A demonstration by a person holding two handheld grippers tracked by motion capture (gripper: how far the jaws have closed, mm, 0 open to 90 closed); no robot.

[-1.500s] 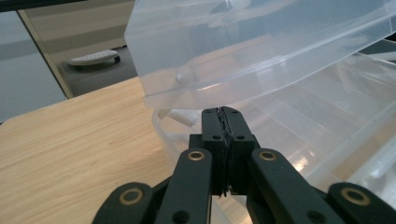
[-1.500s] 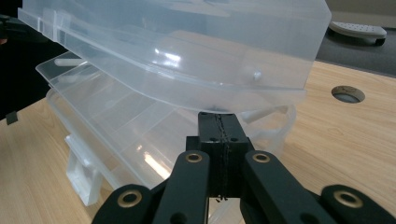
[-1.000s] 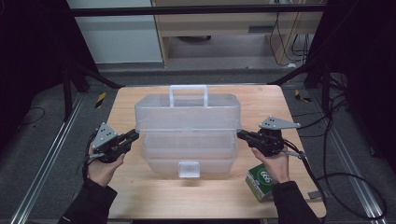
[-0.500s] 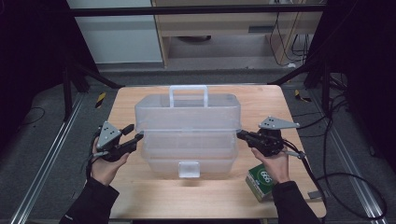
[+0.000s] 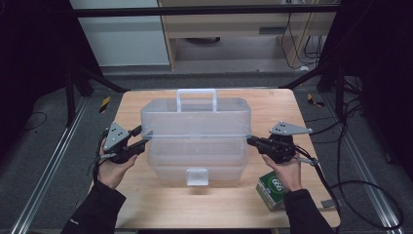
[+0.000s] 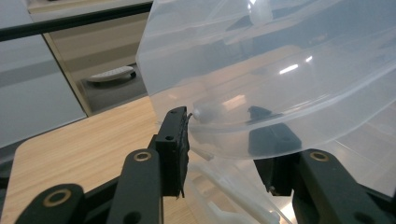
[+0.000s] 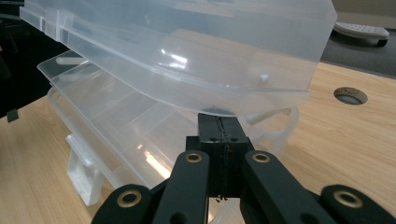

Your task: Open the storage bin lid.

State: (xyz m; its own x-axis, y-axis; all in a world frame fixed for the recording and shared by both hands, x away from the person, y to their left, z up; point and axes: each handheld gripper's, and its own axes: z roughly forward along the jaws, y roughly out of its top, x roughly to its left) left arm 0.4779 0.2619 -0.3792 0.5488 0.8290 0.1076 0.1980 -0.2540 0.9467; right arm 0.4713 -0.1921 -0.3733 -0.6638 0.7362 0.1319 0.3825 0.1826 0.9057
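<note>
Clear plastic lidded storage box (image 5: 196,139) lay crosswise between us: our left gripper (image 5: 140,138), half-spread and just closing, straddled its lid's (image 6: 261,70) edge; our right gripper (image 5: 252,141) stayed shut beneath.

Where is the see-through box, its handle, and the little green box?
see-through box (image 5: 195,151), high view, on its front wall.
handle (image 5: 197,91), high view, on the top bar of the handle.
green box (image 5: 272,187), high view, on its top face by the white print.
</note>
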